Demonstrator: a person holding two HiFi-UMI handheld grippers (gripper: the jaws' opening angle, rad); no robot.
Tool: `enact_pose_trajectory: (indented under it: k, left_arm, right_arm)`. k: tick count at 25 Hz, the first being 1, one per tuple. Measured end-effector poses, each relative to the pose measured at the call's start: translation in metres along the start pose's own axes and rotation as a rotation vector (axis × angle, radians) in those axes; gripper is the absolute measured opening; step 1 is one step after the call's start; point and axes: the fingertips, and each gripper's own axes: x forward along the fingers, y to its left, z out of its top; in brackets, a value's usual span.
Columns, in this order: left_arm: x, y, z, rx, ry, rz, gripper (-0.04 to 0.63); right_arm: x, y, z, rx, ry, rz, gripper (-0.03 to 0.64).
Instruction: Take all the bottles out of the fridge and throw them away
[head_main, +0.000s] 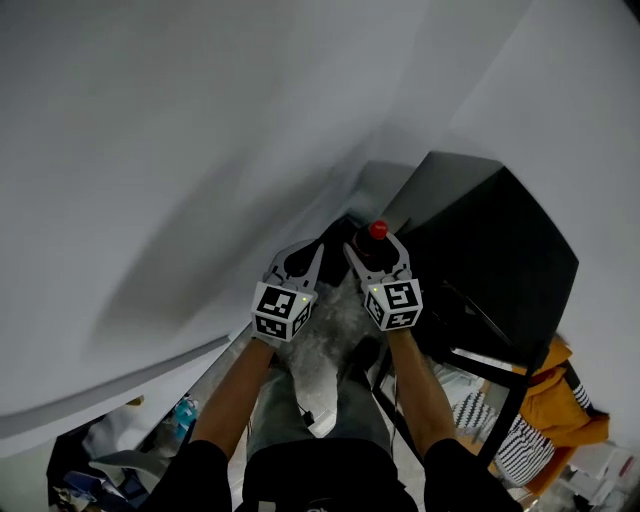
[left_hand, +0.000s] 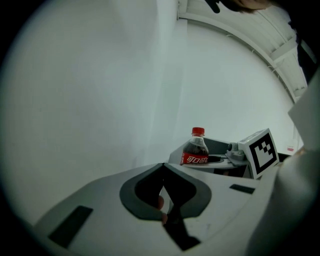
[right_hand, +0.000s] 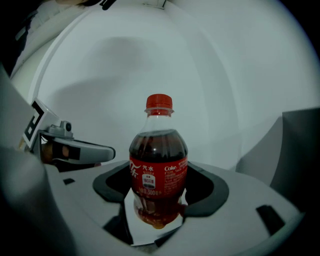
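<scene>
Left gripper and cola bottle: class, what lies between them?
Nothing: the left gripper view shows a bare gap between the shut left gripper and the cola bottle, which the right gripper clamps.

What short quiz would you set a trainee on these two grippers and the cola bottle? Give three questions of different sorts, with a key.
1. True or false: the left gripper holds a bottle.
2. The cap of the cola bottle held in the right gripper is: A blue, B red, C green.
3. Fill the gap: the left gripper's jaws are ___.
Key: 1 false; 2 B; 3 shut, with nothing between them.
</scene>
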Motion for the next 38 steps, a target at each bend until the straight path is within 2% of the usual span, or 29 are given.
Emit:
enact_pose_trajectory:
  k: [4, 9, 19, 28, 38]
  left_arm:
    - [0.028, 0.02, -0.037, -0.012, 0.021, -0.013, -0.001]
    - [0.05, 0.023, -0.1, -0.019, 0.062, -0.059, 0.0]
    - [0.062, 0.033, -0.208, -0.045, 0.135, -0.105, 0.0]
    - [0.063, 0.043, -0.254, -0.044, 0.156, -0.126, 0.0]
    - [0.066, 0.052, -0.289, -0.05, 0.18, -0.135, 0.0]
  right_arm:
    - [0.036, -0.024, -0.047, 0.027, 0.001, -0.042, 0.311]
    - [0.056, -0.042, -0.132, 0.054, 0.035, -0.083, 0.311]
    - [0.053, -0.03, -0.262, 0.1, 0.125, -0.129, 0.311]
    - [0.058, -0.024, -0.313, 0.108, 0.157, -0.156, 0.311]
    - [0.068, -0.024, -0.35, 0.124, 0.184, -0.175, 0.311]
